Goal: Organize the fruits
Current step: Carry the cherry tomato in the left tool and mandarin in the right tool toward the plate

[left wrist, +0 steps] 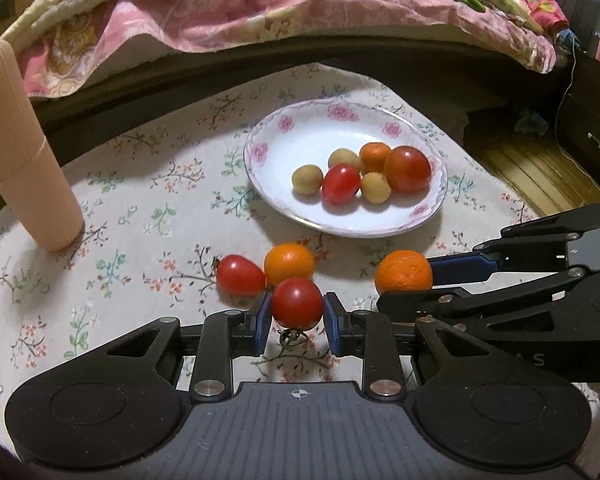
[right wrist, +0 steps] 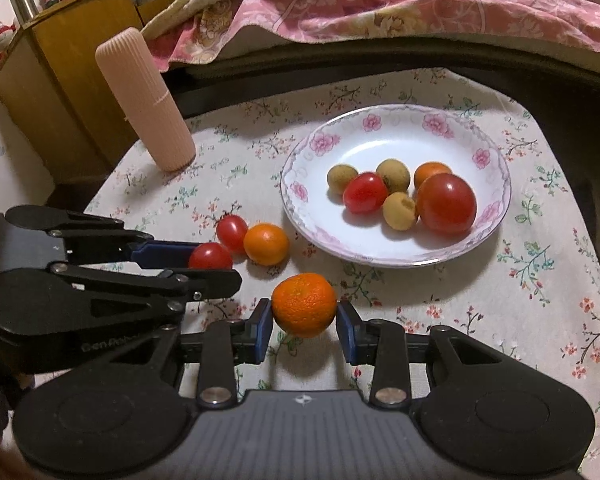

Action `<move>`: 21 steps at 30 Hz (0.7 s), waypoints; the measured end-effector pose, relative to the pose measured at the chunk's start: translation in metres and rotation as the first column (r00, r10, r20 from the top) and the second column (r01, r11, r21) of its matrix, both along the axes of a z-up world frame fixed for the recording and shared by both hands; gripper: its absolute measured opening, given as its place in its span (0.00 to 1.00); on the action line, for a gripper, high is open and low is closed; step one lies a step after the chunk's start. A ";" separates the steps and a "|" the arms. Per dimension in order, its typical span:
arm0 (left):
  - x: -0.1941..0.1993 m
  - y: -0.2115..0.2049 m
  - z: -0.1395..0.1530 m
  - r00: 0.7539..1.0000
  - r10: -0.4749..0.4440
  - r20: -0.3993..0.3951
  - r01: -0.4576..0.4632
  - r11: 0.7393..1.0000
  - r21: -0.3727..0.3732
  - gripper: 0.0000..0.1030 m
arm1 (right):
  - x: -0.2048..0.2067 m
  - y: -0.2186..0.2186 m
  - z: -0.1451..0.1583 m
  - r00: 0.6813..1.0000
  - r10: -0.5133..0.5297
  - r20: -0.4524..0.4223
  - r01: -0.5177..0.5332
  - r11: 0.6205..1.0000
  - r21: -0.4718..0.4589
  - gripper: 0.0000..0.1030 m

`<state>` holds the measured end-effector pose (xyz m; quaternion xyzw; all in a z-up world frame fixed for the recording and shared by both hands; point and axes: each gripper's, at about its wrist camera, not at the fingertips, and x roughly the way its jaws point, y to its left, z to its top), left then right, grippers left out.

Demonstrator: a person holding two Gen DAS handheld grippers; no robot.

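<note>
The left gripper [left wrist: 297, 316] has its blue pads against both sides of a red tomato [left wrist: 297, 303], clamped on it just above the floral cloth [left wrist: 140, 208]. Touching that tomato at 11 o'clock sits a second tomato [left wrist: 240, 274], and at 12 o'clock a smooth orange fruit [left wrist: 289, 264].

The right gripper [right wrist: 304, 320] brackets a rough-skinned mandarin [right wrist: 304, 305]. Its left pad touches the peel; a thin gap shows at the right pad, so I cannot tell whether the grip is firm. In the left view this mandarin lies at 3 o'clock from the held tomato, near but apart.

The plate [left wrist: 268, 128], white with pink flowers on the rim, lies at 12 o'clock beyond the loose fruit. It holds a large tomato [left wrist: 407, 169], a small tomato [left wrist: 341, 183], a small orange [left wrist: 374, 157] and three tan round fruits [left wrist: 307, 179], all bunched toward its right side.

A ribbed pink cylinder [left wrist: 24, 152] stands at 10 o'clock on the cloth. A pink quilt [left wrist: 260, 4] fills the far background.
</note>
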<state>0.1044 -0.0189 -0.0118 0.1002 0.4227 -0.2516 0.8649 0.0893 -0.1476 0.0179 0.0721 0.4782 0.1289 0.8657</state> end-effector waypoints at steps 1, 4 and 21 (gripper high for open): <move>0.001 -0.001 0.000 1.000 0.001 0.001 -0.001 1.000 -0.003 0.35 | 0.001 -0.001 0.001 1.000 -0.003 0.002 0.003 1.000 0.002 0.36; 0.003 -0.003 0.004 1.000 0.004 0.010 -0.004 1.000 -0.018 0.35 | 0.002 -0.005 0.004 1.000 -0.018 0.006 0.018 1.000 0.013 0.36; -0.003 -0.017 -0.008 0.999 -0.039 -0.036 0.039 0.999 -0.021 0.39 | 0.005 -0.037 0.007 0.994 -0.112 0.008 0.112 0.994 0.000 0.36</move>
